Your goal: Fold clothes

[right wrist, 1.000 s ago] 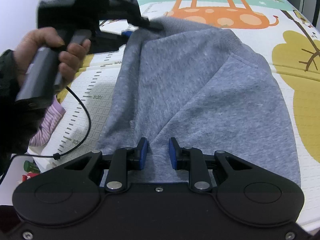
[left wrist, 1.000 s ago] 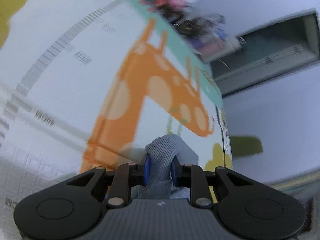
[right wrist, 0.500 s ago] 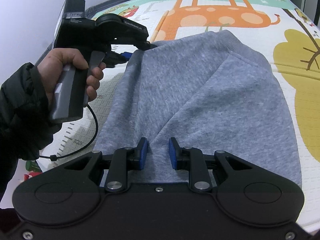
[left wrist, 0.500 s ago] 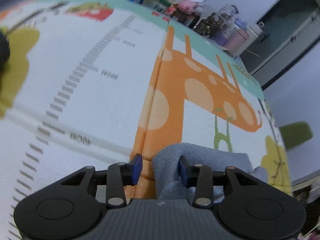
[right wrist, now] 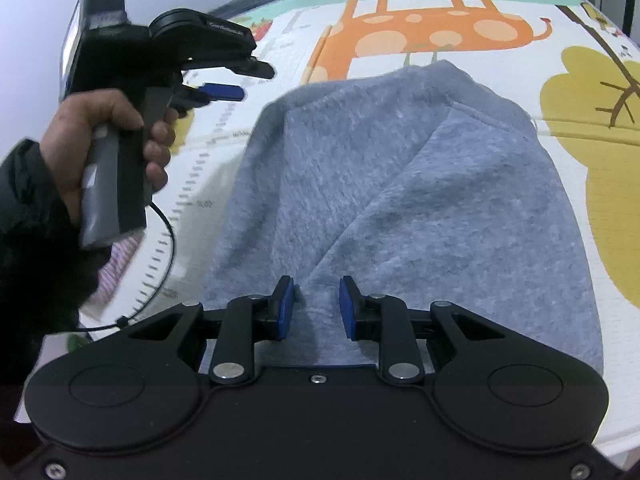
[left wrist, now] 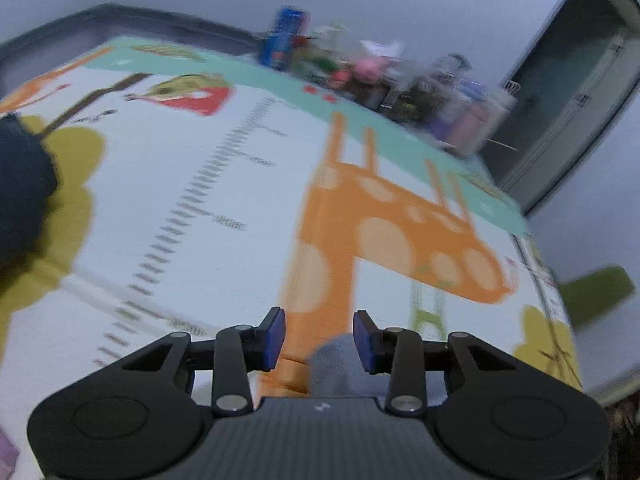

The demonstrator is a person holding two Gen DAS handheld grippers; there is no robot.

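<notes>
1. Sweatshirt (right wrist: 420, 208), grey, folded over on the play mat (right wrist: 592, 208), just below the orange giraffe print (right wrist: 424, 28).
2. Right gripper (right wrist: 316, 308) at the near edge, blue pads (right wrist: 285, 308) slightly apart with a ridge of fabric rising between them; can't tell if actually pinching.
3. Left gripper (left wrist: 319, 340) up off the cloth, fingers spread with nothing pinched, jaws just closed a touch. Gripped in a hand (right wrist: 100, 148) to the left of the sweatshirt.
4. Blurry bottles (left wrist: 380, 80) along the mat's far edge.

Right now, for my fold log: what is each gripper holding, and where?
Right gripper pinches the grey fleece sweatshirt at its near edge. Left gripper has jaws that have just been opening, clear of it: nothing held.
</notes>
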